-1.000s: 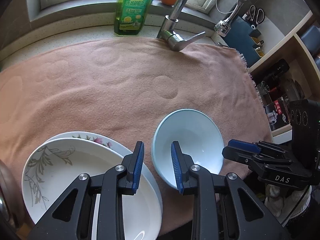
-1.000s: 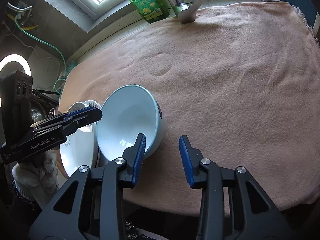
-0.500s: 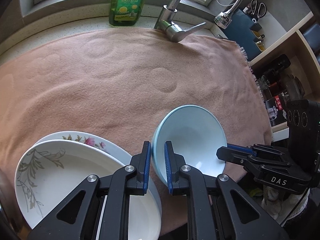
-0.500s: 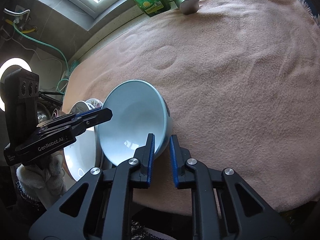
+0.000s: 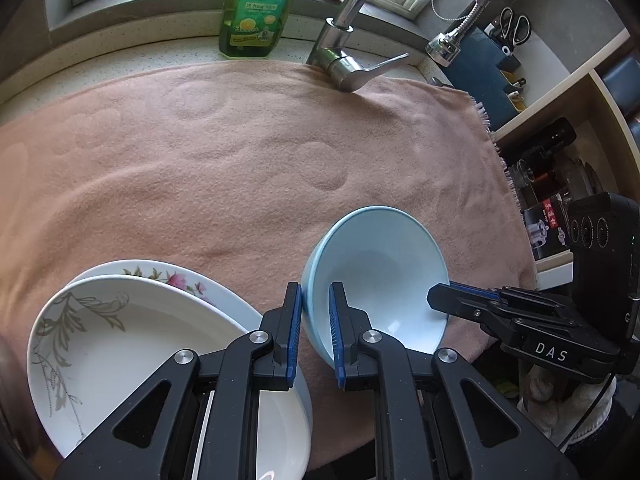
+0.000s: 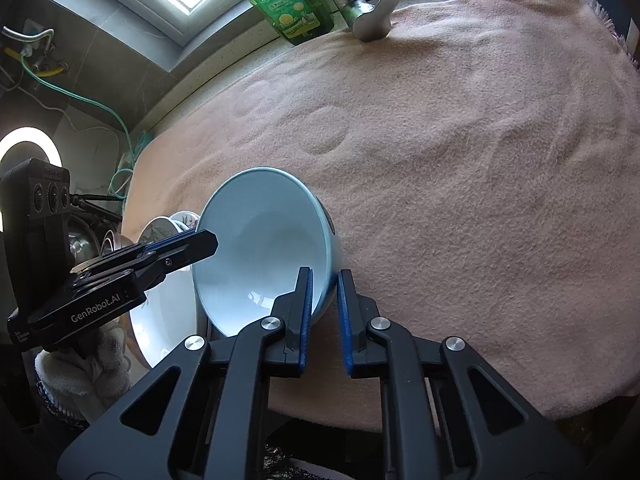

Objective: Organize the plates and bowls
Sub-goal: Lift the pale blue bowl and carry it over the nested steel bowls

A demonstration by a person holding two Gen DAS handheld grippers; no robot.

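Kitchen counter, pink towel [image 5: 240, 168] | left gripper [image 5: 314, 320] and right gripper [image 6: 324, 300] both clamped on rim of blue bowl [image 5: 384, 264], tilted beside plates [image 5: 132, 344] | plates stacked; bowl not yet placed, judged early-mid task

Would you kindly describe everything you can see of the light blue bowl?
The light blue bowl looks like glazed ceramic, smooth and glossy, deep and round, empty inside. It sits on the pink cloth, just right of the stacked white plates. The left gripper is shut on its left rim and the right gripper on its right rim, one pad inside and one outside each. Whether it is lifted cannot be told.
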